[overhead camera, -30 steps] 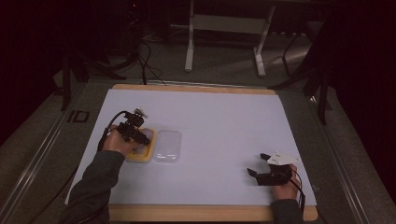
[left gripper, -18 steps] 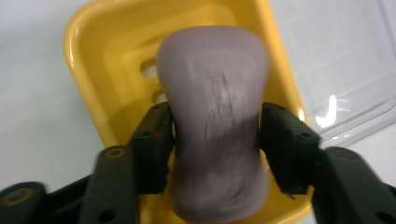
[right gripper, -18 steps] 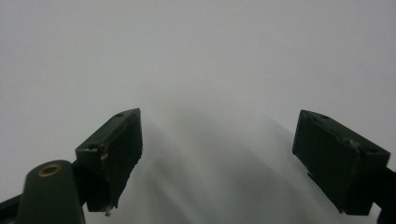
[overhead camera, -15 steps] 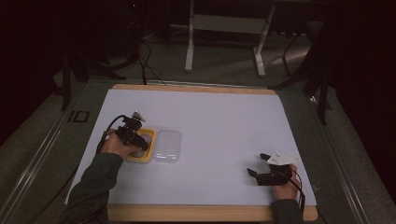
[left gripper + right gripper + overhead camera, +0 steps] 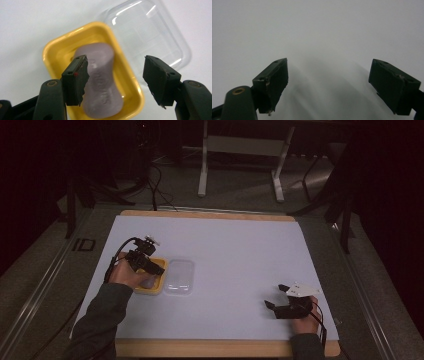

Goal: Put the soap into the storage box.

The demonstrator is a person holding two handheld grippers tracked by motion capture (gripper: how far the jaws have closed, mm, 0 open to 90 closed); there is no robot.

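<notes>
- Since one second ago, the left tool (image 5: 116, 82) has been lifting a little off the yellow dish (image 5: 57, 53), and its jaws have just been opening; the soap bar (image 5: 100, 75) is lying under them, not pinched.
- The jaws of the left tool are now standing spread, with one jaw over the soap bar and the other over the dish rim beside the clear lid (image 5: 150, 32).
- The soap bar, pale purple, is lying inside the yellow dish, along its length.
- In the high view the yellow dish (image 5: 156, 287) is sitting near the left edge of the table (image 5: 225, 245), and the clear lid (image 5: 180, 276) is lying just beside it, touching or almost touching its side.
- The left tool (image 5: 152, 266) is hanging over the dish, held by the left hand (image 5: 127, 276).
- The right tool (image 5: 277, 296) is resting near the front right corner of the table, well apart from the dish, and has kept its place.
- The jaws of the right tool (image 5: 328, 85) are standing wide apart, with bare table between them.
</notes>
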